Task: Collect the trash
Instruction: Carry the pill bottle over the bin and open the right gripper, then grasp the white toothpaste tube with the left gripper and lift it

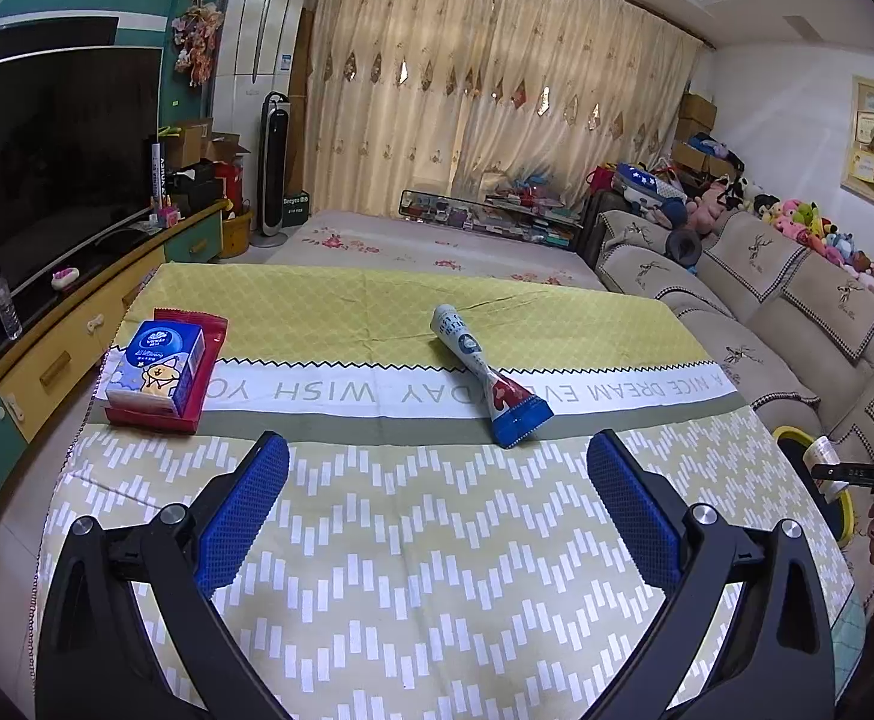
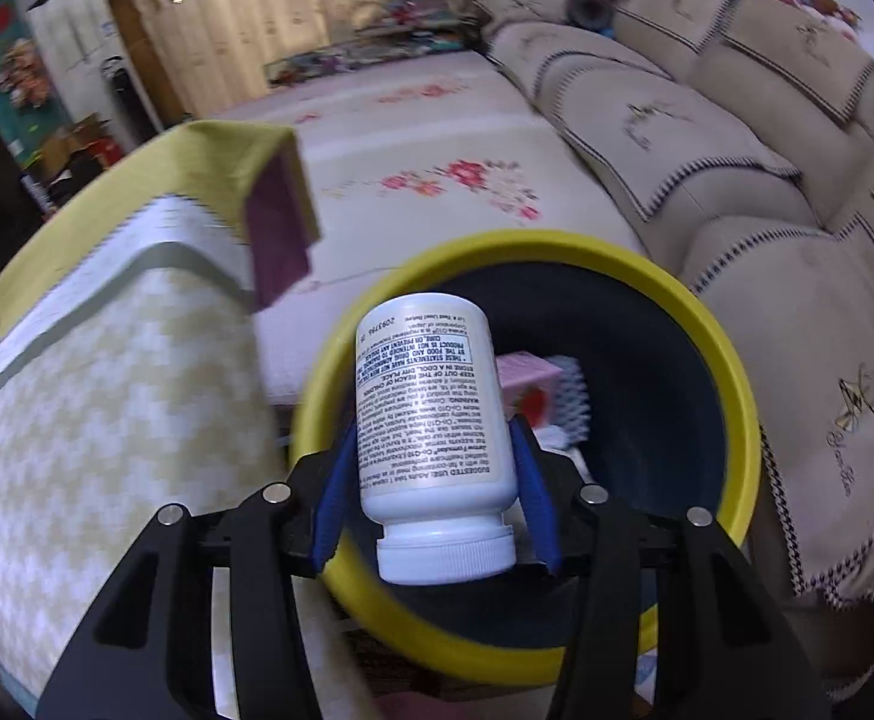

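- Left: our left gripper (image 1: 437, 468) hovers low over the table (image 1: 413, 570), jaws spread wide with nothing between them. We judge it is waiting its turn.
- Right: our right gripper (image 2: 431, 480) pinches a white bottle (image 2: 431, 420) by its body, cap toward the camera, base pointing into the bin (image 2: 730, 360). The bottle hangs above the bin's mouth, which sits on the floor between table and sofa (image 2: 706, 150).
- To do this step well, we would keep the bottle over the middle of the dark opening, away from the yellow rim, lower it a little, then spread the jaws fully so it drops clear without catching on a pad.
- We would hold off moving away until the bottle has left the pads.
- Count on the table, left to right: one tissue pack (image 1: 158, 369) lying on one red packet (image 1: 197, 396), then one rolled wrapper (image 1: 490, 381) near the middle.
- Count at the bin: one bottle held, one bin, and some pink and white items already inside; how many, we cannot tell.
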A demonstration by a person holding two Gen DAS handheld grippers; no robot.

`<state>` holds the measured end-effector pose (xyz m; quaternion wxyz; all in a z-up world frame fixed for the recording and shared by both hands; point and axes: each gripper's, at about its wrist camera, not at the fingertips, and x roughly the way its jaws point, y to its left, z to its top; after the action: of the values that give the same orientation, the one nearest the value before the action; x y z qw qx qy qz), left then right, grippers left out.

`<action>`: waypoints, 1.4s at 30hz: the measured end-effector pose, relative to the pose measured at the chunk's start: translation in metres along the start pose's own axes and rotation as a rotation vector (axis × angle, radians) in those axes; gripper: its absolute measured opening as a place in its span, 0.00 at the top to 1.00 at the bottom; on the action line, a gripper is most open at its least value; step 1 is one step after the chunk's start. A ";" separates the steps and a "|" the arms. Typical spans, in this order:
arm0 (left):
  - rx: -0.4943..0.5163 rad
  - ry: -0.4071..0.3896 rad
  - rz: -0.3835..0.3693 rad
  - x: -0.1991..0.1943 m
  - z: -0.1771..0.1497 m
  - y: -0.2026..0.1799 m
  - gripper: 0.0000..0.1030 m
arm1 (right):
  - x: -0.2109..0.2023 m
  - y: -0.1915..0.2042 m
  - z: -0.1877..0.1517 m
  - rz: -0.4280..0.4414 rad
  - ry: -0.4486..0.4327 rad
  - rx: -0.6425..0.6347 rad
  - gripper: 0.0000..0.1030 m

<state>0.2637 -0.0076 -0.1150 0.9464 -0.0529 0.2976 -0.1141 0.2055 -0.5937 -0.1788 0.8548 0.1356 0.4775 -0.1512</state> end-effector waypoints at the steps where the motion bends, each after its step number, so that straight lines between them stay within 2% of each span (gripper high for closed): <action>1: 0.001 0.000 0.000 0.000 0.000 0.000 0.05 | 0.003 -0.005 0.002 -0.008 0.003 0.004 0.51; 2: 0.002 -0.001 0.000 0.000 0.000 0.000 0.05 | 0.006 -0.008 0.003 -0.023 0.004 0.009 0.43; 3: 0.000 -0.001 0.000 0.000 0.000 0.000 0.05 | 0.007 -0.010 0.004 -0.046 -0.003 0.014 0.41; 6: 0.000 0.001 -0.001 0.000 0.000 0.000 0.05 | 0.002 -0.012 0.006 -0.070 -0.021 0.018 0.41; 13: 0.014 0.033 0.002 0.007 -0.001 -0.006 0.05 | -0.013 0.000 -0.004 -0.043 -0.044 0.002 0.39; 21: 0.072 0.156 0.067 0.029 0.007 -0.034 0.05 | -0.032 0.016 -0.011 0.001 -0.083 -0.038 0.37; 26: 0.043 0.239 0.057 0.062 0.035 -0.051 0.05 | -0.040 0.021 -0.012 0.011 -0.105 -0.059 0.35; 29: 0.047 0.275 0.084 0.088 0.048 -0.060 0.05 | -0.041 0.022 -0.014 0.019 -0.103 -0.066 0.35; 33: 0.006 0.368 0.112 0.135 0.064 -0.063 0.05 | -0.039 0.021 -0.017 0.026 -0.095 -0.080 0.34; 39: -0.039 0.429 0.200 0.184 0.078 -0.052 0.12 | -0.038 0.016 -0.019 0.027 -0.089 -0.087 0.34; 42: -0.055 0.460 0.214 0.199 0.079 -0.047 0.20 | -0.038 0.013 -0.019 0.029 -0.090 -0.084 0.34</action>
<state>0.4592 -0.1002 -0.1519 0.8586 -0.0196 0.5120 -0.0141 0.1769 -0.5696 -0.1546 0.8824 0.0997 0.4426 -0.1247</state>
